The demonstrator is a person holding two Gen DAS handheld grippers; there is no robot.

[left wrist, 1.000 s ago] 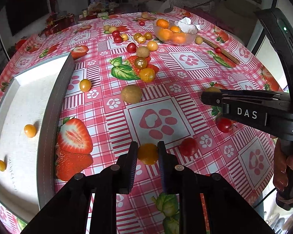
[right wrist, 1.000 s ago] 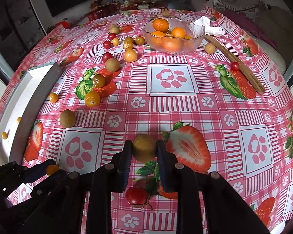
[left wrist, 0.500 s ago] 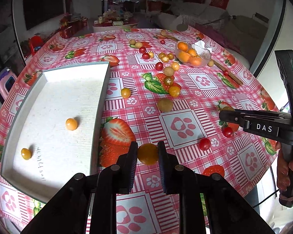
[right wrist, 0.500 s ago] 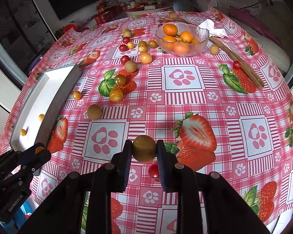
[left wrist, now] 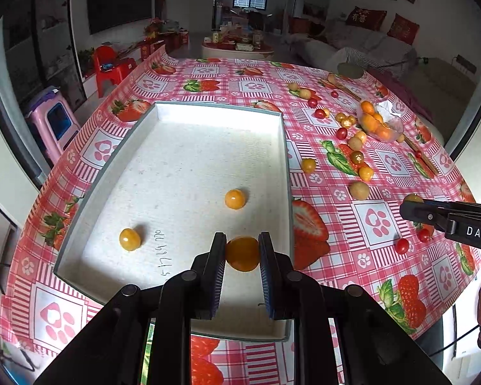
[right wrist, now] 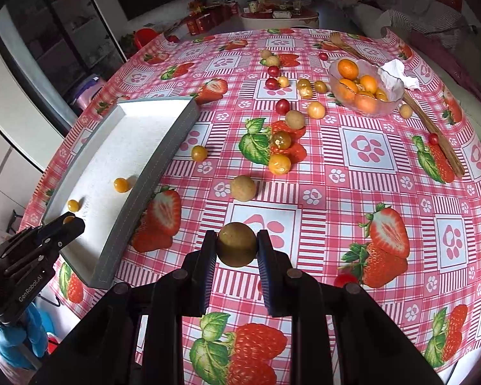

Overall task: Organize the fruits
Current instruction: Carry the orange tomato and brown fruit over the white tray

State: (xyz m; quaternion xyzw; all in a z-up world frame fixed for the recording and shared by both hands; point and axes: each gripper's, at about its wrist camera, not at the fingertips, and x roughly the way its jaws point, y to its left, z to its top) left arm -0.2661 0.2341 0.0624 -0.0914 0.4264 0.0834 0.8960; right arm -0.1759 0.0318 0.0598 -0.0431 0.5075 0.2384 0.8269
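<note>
Left gripper (left wrist: 242,253) clamped on orange fruit (left wrist: 242,254), above tray (left wrist: 285,173). Right gripper (right wrist: 236,249) clamped on brown fruit (right wrist: 236,249), over tablecloth (right wrist: 362,173). Judged light, round, soft-skinned, roll-prone; pinched across middle, gently.

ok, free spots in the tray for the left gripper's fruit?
Tray: far half bare, up to the back wall. Near half holds two yellow fruits, with a gap between them. Crowded: tablecloth by the glass bowl.
</note>
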